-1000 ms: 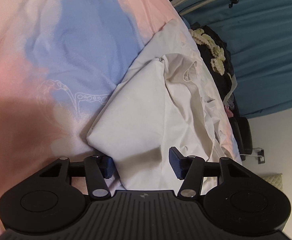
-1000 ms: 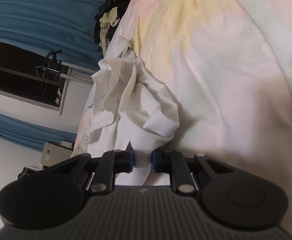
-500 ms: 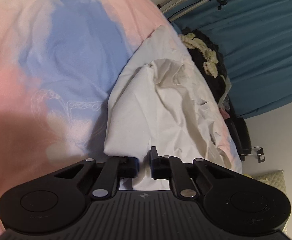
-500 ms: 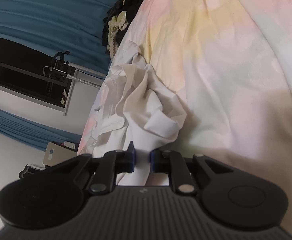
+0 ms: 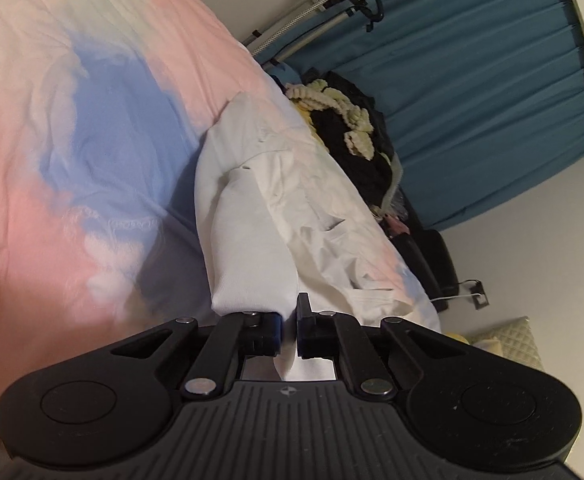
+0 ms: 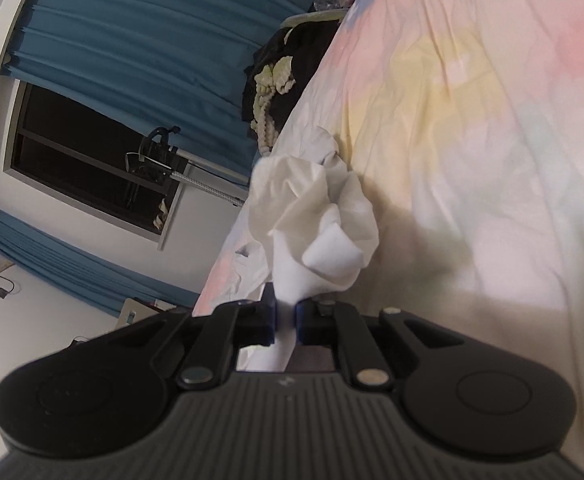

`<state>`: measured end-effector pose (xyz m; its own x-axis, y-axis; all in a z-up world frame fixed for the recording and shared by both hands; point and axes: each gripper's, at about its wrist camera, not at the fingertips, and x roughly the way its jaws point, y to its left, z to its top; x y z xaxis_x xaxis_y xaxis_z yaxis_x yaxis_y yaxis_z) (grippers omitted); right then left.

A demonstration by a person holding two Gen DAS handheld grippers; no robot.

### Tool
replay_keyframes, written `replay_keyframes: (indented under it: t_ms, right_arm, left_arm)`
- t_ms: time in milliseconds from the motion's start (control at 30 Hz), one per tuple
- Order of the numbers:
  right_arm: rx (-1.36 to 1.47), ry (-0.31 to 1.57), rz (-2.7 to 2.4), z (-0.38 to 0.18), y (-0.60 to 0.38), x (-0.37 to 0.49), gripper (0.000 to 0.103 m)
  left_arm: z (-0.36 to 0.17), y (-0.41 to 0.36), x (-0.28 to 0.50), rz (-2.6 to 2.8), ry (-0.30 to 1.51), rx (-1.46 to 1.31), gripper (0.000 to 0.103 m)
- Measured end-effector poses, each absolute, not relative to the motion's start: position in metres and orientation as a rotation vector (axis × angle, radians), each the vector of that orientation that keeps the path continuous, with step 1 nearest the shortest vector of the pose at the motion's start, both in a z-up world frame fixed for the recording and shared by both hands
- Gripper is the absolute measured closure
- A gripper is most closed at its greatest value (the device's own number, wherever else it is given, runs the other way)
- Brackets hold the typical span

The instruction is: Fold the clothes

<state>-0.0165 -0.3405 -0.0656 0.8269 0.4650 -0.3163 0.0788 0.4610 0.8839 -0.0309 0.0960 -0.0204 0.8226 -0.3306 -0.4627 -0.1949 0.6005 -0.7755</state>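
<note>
You held the left gripper [image 5: 288,326] with its fingers [image 5: 270,330] clamped on a fold of the white garment [image 5: 252,216]. The cloth passed between the two fingers and ran forward from them, stretched in a smooth band. Farther out, the garment lay rumpled on the bed [image 5: 72,128], near the edge that faces the blue curtain [image 5: 472,92]. The bed cover showed pink, blue and white patches.

You held the right gripper [image 6: 286,318] with its fingers [image 6: 306,320] pinched on another part of the same white garment [image 6: 316,216]. The cloth rose from the fingers as a narrow neck and then opened into a bunched mass. One rolled end, possibly a sleeve cuff, hung at the front of that bunch; the view does not settle which part it was. The rest of the garment trailed along the bed [image 6: 472,160] edge on the left of the right wrist view.

A dark pile with cream yarn trim [image 5: 344,120] lay beyond the garment, between the bed and the curtain. A dark window [image 6: 92,160] showed beside the curtain [image 6: 152,40] in the right wrist view.
</note>
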Motion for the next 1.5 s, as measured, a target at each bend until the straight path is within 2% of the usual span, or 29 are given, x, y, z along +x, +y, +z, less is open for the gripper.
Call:
replay_keyframes:
  t_ms: [367, 667, 900, 1200, 1500]
  right_arm:
    - [1.146, 0.513, 0.263, -0.028, -0.36, -0.112, 0.093]
    - [1.213, 0.529, 0.212, -0.036, -0.364, -0.101, 0.093]
    - [1.27, 0.537, 0.178, -0.037, -0.362, -0.051, 0.093]
    - [1.304, 0.59, 0.099, -0.041, -0.347, 0.068, 0.093]
    - [1.229, 0.694, 0.031, -0.095, -0.325, 0.193, 0.091]
  left_arm:
    - [0.003, 0.094, -0.115, -0.207, 0.587, -1.017, 0.096]
    - [0.001, 0.092, -0.093, -0.214, 0.601, -1.022, 0.095]
    - [0.002, 0.096, -0.029, -0.195, 0.604, -1.067, 0.095]
    - [-0.005, 0.103, 0.092, -0.124, 0.648, -1.07, 0.095]
    - [-0.061, 0.115, 0.207, -0.038, 0.69, -1.052, 0.095]
